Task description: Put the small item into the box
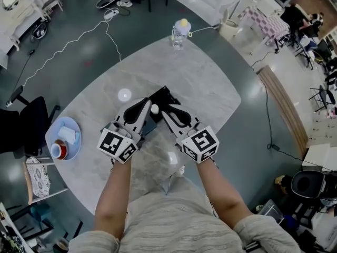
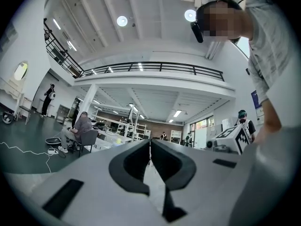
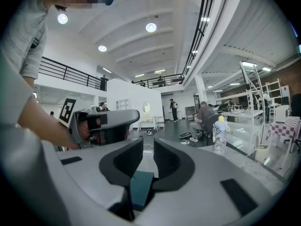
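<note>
- Left claw [image 2: 149,147]: pressed together; I see nothing held.
- Right claw [image 3: 148,147]: narrowly spread, tips bare.
- Small white item [image 1: 154,108]: between both claws, at the near edge of the black box [image 1: 164,95] on the tabletop [image 1: 210,88].

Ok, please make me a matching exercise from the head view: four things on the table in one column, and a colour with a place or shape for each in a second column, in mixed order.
Things:
1. bottle
2. plate
3. box
4. small item

Descriptions:
a. black, in the middle of the table
b. white and round
c. light blue, at the table's left edge
d. yellow top, at the table's far edge

Pairs: 1-d, 2-c, 3-a, 4-b
</note>
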Available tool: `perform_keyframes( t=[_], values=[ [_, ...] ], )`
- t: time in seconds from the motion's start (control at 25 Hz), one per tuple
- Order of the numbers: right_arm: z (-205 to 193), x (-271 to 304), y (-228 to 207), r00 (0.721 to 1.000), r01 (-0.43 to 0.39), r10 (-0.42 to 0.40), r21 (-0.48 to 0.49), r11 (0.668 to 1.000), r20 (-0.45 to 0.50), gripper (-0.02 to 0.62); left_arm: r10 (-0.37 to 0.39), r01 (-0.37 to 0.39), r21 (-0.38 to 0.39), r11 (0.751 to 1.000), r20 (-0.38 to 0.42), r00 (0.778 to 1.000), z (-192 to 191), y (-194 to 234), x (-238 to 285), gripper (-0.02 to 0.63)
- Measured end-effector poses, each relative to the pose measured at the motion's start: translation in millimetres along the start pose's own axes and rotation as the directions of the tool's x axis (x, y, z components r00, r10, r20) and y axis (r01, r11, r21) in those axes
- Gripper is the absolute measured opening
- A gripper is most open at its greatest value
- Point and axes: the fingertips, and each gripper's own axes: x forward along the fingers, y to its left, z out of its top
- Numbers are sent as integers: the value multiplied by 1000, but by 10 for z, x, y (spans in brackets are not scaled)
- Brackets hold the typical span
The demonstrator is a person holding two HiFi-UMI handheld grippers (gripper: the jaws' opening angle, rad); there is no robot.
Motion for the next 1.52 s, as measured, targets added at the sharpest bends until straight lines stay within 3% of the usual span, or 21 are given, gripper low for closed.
perform_keyframes(
  t=[0.56,0.88,1.52],
  values=[
    [558,-323,448,994,-71,82,-140,988,70,22,-40,40,48,998,8,999,229,-438,-245,21],
    [551,-463,521,995,-71,79,-142,987,54,18,-46,47,88,995,-17,999,268,-558,-433,21],
    [432,-448,531,996,-84,84,-145,986,-3,18,-22,25,59,998,-50,999,103,-494,-627,21]
  ],
)
